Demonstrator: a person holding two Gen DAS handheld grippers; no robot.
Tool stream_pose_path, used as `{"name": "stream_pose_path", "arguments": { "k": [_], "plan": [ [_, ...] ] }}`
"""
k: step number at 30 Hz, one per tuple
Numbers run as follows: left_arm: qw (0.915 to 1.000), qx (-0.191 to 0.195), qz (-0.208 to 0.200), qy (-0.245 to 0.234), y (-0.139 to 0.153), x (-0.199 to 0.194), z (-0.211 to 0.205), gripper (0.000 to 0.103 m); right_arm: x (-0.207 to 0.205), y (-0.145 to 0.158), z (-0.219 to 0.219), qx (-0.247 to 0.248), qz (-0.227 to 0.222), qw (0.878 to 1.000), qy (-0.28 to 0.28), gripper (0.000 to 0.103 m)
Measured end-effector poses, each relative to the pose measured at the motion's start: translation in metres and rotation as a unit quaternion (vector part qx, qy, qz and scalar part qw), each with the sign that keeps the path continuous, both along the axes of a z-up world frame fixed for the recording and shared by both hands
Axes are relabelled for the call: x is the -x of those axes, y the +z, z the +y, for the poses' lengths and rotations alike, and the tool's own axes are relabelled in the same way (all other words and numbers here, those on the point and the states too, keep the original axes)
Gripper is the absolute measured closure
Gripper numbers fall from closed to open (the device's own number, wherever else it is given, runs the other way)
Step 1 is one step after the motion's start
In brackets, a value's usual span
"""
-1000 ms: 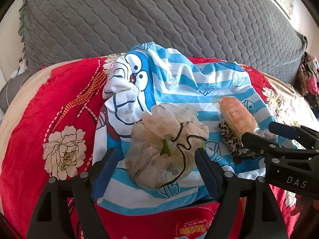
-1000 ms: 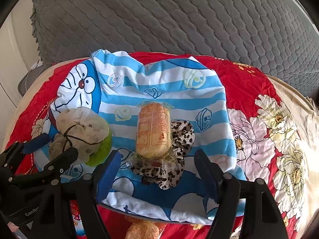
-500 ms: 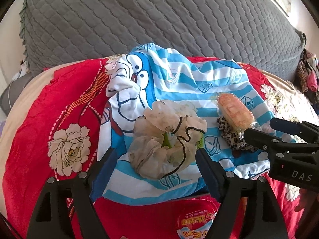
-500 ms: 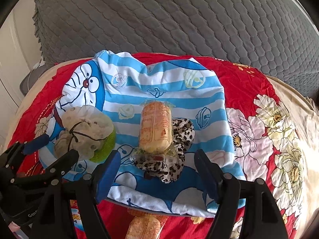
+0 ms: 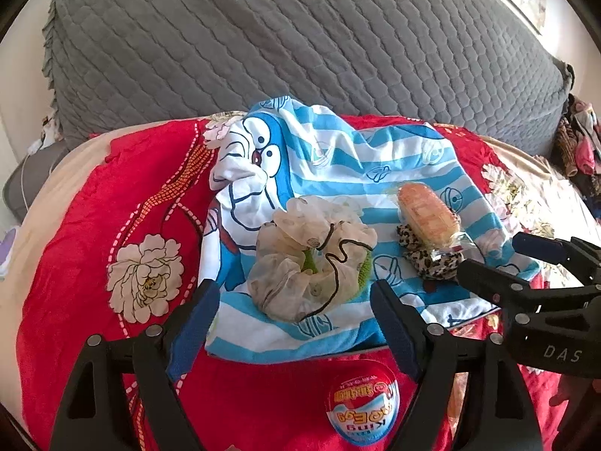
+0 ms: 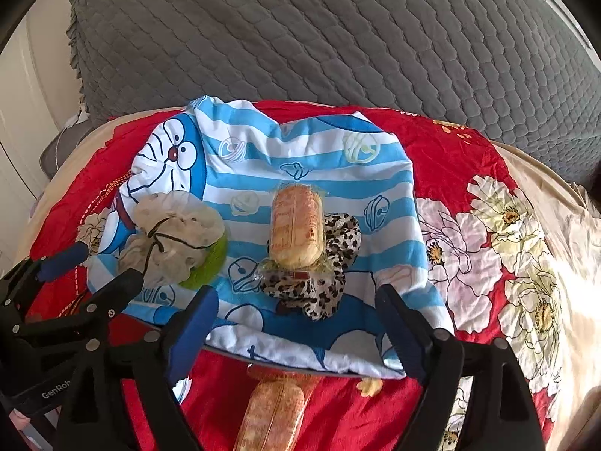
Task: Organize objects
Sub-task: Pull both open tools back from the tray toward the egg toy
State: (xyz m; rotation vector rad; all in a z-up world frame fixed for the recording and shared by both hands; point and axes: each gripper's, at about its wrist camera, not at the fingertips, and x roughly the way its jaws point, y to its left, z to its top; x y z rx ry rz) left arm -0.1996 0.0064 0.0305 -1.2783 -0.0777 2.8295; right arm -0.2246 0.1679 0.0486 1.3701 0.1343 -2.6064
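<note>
A blue-and-white striped cartoon cloth [image 5: 338,165] [image 6: 300,165] lies spread on the red bedding. On it rest a cream scrunchie with a black hair tie and a green edge [image 5: 311,255] [image 6: 176,236], a wrapped bread roll [image 5: 426,216] [image 6: 296,231], and under the roll a leopard-print scrunchie [image 5: 428,263] [image 6: 319,289]. My left gripper [image 5: 295,304] hovers just short of the cream scrunchie, its jaws opening with nothing between them. My right gripper [image 6: 296,310] hangs before the roll and leopard scrunchie, jaws also opening and empty.
A round red-lidded snack cup [image 5: 362,402] and a second wrapped roll [image 6: 274,413] lie on the red floral bedspread [image 5: 112,225] nearer me. A grey quilted backrest [image 5: 300,45] rises behind. Clothes are piled at the far right [image 5: 578,143].
Both grippers have drawn back and up from the cloth and spread wider. The snack cup and the second roll have come into view below the cloth's near edge.
</note>
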Motion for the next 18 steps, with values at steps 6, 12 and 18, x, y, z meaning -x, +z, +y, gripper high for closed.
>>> {"name": "stream_pose_path", "arguments": {
  "k": [6, 12, 18],
  "plan": [
    [1.0000, 0.000, 0.001, 0.000, 0.005, -0.006, -0.002, 0.016, -0.004, 0.004, 0.001, 0.002, -0.003, 1.000, -0.002, 0.011],
    [1.0000, 0.001, 0.000, -0.003, 0.009, -0.011, -0.003, 0.013, -0.011, 0.011, 0.002, 0.002, 0.000, 1.000, -0.003, 0.006],
    [1.0000, 0.001, 0.001, -0.003, 0.014, -0.019, -0.002, 0.010, -0.020, 0.020, 0.002, 0.008, 0.005, 1.000, 0.003, 0.005]
  ]
}}
